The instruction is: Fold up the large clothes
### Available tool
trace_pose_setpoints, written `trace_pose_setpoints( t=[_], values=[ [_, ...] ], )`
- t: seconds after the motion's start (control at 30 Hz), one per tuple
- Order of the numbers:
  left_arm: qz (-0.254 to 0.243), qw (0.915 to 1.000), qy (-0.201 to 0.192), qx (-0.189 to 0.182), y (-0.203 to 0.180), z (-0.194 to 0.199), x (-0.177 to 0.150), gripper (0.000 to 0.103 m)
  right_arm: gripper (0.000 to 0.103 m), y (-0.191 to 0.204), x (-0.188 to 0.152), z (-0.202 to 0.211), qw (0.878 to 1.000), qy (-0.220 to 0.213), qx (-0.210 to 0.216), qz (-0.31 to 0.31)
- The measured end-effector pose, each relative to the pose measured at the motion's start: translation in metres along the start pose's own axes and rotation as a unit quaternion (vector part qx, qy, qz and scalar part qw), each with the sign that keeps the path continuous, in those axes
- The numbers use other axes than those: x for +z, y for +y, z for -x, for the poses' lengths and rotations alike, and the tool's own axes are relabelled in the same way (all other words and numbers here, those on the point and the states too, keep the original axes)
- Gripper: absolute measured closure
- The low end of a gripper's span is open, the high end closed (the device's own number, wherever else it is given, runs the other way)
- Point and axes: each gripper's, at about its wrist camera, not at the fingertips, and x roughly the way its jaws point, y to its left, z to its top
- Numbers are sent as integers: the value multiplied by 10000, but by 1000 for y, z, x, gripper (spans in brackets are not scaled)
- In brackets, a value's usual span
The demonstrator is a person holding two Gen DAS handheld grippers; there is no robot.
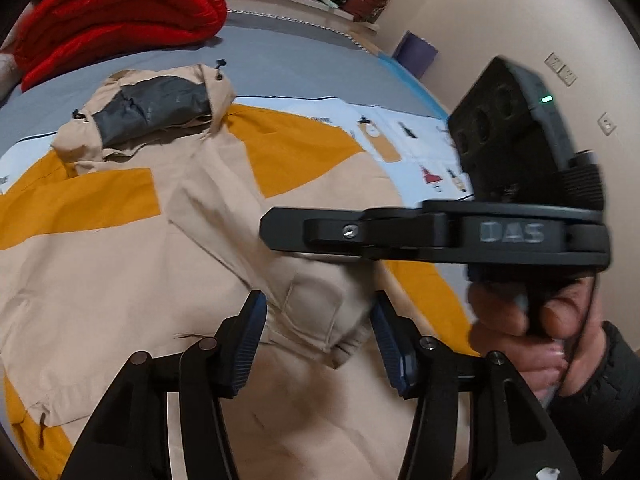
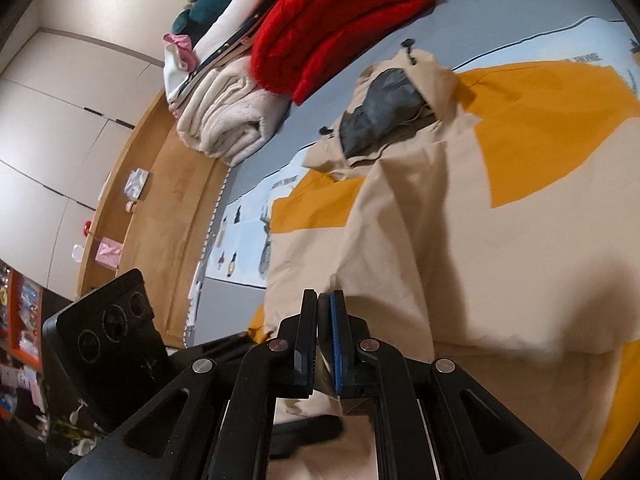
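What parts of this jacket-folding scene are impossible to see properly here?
- Jacket hem and far sleeve: cut off by the frame edges in both views.
- Cloth inside the right tool: hidden between its closed pads, right wrist view.
- Sheet prints: too small, partly behind the right tool, left wrist view.

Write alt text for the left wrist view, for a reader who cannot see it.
The open left gripper hovers over a beige and mustard-yellow hooded jacket spread on a grey bed, its blue-padded fingers either side of a beige sleeve cuff. The right gripper, held in a hand, crosses at right; a folded red blanket lies beyond.
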Motion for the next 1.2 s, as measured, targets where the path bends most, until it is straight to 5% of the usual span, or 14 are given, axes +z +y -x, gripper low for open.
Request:
trace_pose_setpoints(
  t=[0.1, 0.2, 0.33, 0.4, 0.47, 0.6, 0.67, 0.8, 0.93, 1.07, 1.2],
  values=[
    [87, 9996, -59, 255, 10, 2, 0, 96, 96, 8, 0, 0, 9998, -96, -17, 149],
    [642, 9964, -231, 505, 36, 13, 3, 97, 93, 15, 0, 10, 9973, -356, -495, 415],
    [1693, 9816, -362, 801, 92, 30, 3, 97, 89, 7, 3, 18, 9907, -570, -1179, 361],
    [2267, 9657, -327, 1227, 126, 40, -2, 97, 87, -5, 4, 14, 9875, -427, -1509, 169],
    [2934, 9400, -354, 1705, 164, 55, -14, 97, 86, -21, 3, 8, 9803, -181, -1967, -24],
    [4051, 8777, -553, 2499, 223, 94, -43, 95, 86, -57, -2, 0, 9607, 265, -2709, -550],
    [4268, 8668, -693, 2482, 231, 105, -50, 93, 86, -72, -4, 1, 9522, 384, -2922, -801],
    [4333, 8766, -781, 1943, 231, 101, -49, 76, 86, -85, -5, 7, 9478, 353, -2990, -1053],
    [4400, 8872, -252, 1361, 232, 66, -47, 67, 86, -76, -1, 11, 9525, 204, -2918, -854],
    [4631, 8747, 7, 1427, 236, 51, -60, 67, 86, -66, 3, 17, 9580, -21, -2801, -615],
    [5035, 8587, -157, 943, 240, 47, -72, 71, 84, -61, 6, 20, 9579, -161, -2818, -526]
  ],
)
